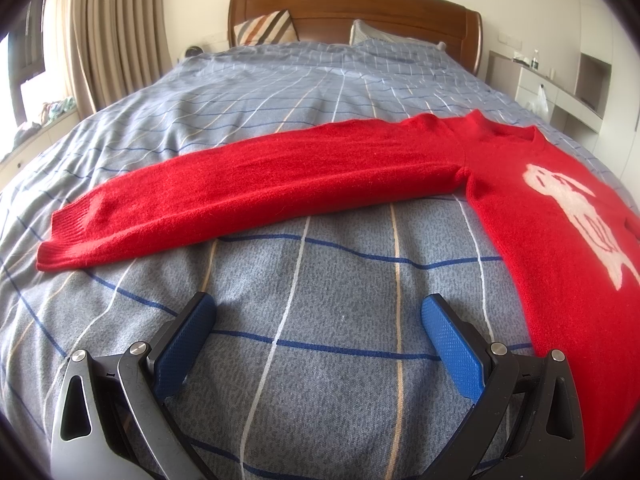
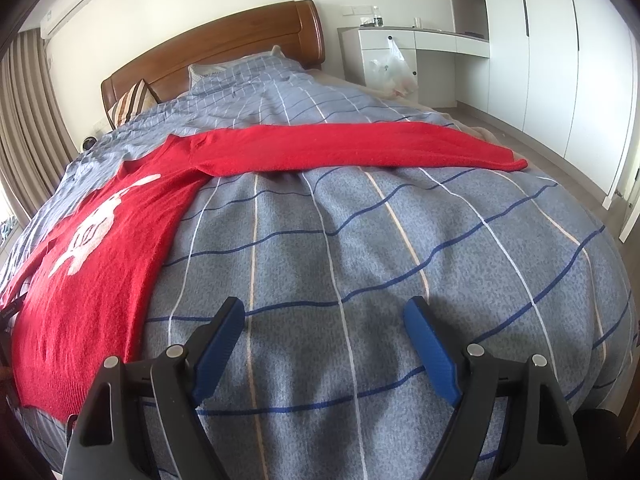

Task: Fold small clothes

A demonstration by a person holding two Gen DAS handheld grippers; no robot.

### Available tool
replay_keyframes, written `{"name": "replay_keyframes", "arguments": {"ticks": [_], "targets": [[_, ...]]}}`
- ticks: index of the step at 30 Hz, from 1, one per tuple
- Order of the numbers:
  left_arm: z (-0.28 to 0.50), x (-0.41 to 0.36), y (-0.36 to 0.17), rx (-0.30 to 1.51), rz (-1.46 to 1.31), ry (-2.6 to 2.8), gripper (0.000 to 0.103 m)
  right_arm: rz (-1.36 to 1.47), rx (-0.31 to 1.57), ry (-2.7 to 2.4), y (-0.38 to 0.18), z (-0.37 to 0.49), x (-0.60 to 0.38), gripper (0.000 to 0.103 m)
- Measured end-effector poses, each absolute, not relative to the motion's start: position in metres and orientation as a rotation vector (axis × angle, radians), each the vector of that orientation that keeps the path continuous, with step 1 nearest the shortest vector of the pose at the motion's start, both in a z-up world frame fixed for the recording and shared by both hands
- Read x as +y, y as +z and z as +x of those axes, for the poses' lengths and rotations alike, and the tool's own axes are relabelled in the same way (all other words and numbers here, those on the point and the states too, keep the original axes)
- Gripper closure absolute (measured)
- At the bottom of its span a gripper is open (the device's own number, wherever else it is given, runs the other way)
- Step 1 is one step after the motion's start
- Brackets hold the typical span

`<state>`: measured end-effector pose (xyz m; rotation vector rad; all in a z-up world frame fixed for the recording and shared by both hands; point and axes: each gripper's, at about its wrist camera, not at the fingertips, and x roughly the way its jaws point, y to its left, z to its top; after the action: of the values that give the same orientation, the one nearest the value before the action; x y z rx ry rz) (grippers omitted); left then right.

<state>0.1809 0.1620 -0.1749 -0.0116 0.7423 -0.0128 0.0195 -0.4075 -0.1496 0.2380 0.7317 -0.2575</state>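
Note:
A red knit sweater (image 1: 552, 216) with a white figure on its chest lies flat, front up, on the bed. Its left sleeve (image 1: 240, 188) stretches out to the left, cuff (image 1: 60, 240) at the far left. My left gripper (image 1: 318, 312) is open and empty over bare bedspread, below that sleeve and left of the body. In the right wrist view the sweater body (image 2: 100, 240) is at the left and the other sleeve (image 2: 360, 148) stretches right. My right gripper (image 2: 324, 316) is open and empty over the bedspread, right of the body.
The bed has a grey-blue checked cover (image 1: 304, 92), a wooden headboard (image 1: 352, 12) and pillows (image 1: 266, 26). Curtains (image 1: 116, 24) hang at the left. A white desk (image 2: 420, 44) with a hanging plastic bag (image 2: 394, 66) and wardrobes (image 2: 552, 52) stand at the right.

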Motion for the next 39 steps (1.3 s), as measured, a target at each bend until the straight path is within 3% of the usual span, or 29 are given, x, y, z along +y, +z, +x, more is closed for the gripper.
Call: {"name": "replay_keyframes", "arguments": {"ticks": [15, 21, 26, 32, 39], "targets": [[0.194, 0.167, -0.168, 0.929, -0.131, -0.02, 0.0, 0.221, 0.736, -0.256, -0.151, 0.02, -0.404, 0.017], [0.178, 0.153, -0.165, 0.88, -0.039, 0.037, 0.001, 0.264, 0.726, -0.229, -0.144, 0.015, -0.409, 0.017], [0.13, 0.152, -0.128, 0.779, -0.102, -0.029, 0.001, 0.376, 0.67, -0.187, -0.117, 0.006, -0.439, 0.017], [0.101, 0.132, -0.102, 0.691, -0.121, -0.044, 0.001, 0.768, 0.585, -0.208, -0.105, 0.016, -0.532, 0.018], [0.11, 0.129, -0.109, 0.701, -0.137, -0.022, 0.001, 1.152, 0.56, -0.298, -0.136, 0.04, -0.617, 0.04]]}}
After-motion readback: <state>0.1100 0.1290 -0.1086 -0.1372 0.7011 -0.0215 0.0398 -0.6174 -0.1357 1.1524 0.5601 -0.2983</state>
